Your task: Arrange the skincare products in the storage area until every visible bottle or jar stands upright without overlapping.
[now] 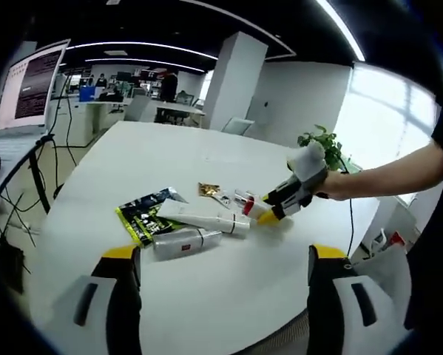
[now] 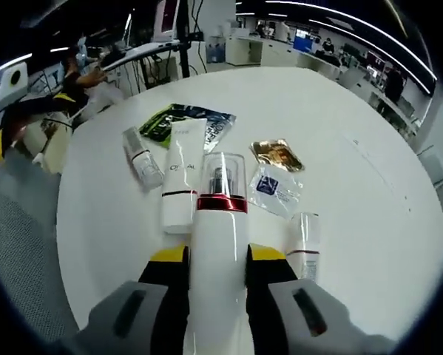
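Jaws: right gripper clamped on one bottle; left gripper wide, nothing held.
Count: two tubes, three sachets.
Bottle axis: cap toward frame top.

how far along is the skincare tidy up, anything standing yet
Nothing stands upright yet. In hand: the right gripper is shut on the red-banded pump bottle, lying along its jaws. Left: the white tube, the small silver bottle and the small white bottle lie flat on the table among sachets. The left gripper hangs open.
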Tool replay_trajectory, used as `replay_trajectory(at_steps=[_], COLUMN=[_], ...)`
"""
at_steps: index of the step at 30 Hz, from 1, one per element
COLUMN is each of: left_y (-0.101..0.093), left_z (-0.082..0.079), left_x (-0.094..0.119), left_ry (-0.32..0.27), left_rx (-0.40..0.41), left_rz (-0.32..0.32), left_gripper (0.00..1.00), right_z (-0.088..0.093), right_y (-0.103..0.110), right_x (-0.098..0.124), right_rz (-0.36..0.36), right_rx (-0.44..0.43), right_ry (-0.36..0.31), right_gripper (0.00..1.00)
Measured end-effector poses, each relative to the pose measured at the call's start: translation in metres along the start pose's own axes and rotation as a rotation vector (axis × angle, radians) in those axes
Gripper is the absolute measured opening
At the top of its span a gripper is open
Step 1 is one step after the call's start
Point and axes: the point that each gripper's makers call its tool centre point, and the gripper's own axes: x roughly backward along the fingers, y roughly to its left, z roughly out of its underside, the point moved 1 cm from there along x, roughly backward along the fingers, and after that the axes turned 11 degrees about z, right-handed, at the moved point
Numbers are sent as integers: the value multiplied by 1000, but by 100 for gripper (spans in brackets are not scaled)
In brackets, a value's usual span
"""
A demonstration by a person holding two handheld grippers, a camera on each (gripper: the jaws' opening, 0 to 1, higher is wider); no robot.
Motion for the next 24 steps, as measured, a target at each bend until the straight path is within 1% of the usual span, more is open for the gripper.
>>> replay_trajectory(at_steps=[1,2,4,5,6,10,12,15,17,18,22,24], left_y=[-2,-7,-14,-14,-18,-25,-30,-39,-46,-50,-61,-67], left_z=[-2,-7,-15,-16,-20,-25,-28,-33,-37,-39,-48,-49], left_x=[-1,-3,-6,-6,-8,-12,-13,-15,-16,-18,-22,-25], left_ry=[-4,-14,-30,-32,-40,-41,-45,-48,-51,-54,-61,-48], left_rx=[-1,-1,-3,-4,-12,-7,-2,-5,-7,-9,0,14], left_rz=[11,32,60,63,70,90,107,133,166,191,255,294], left_gripper=[87,86,87,87,87,87,87,87,85,84,84,85], right_z=[-2,-5,-8,-9,-10,-13,-17,-23,-31,-35,-43,-48], right_y=[2,4,3,4,5,9,15,17,25,29,34,39], right_x=[2,6,17,20,23,36,42,55,67,73,92,103], right_rz=[-8,-10,-9,-14,-20,-10,-17,-21,-30,-38,-48,-71], right_rx=[-19,-48,-78,-89,-97,-111,-127,-156,-189,-203,-234,-274], right_ry=[-15,-41,-72,-81,-89,-120,-153,-195,-249,-275,-340,-382], right_gripper=[27,27,27,27,27,27,27,27,27,27,27,27])
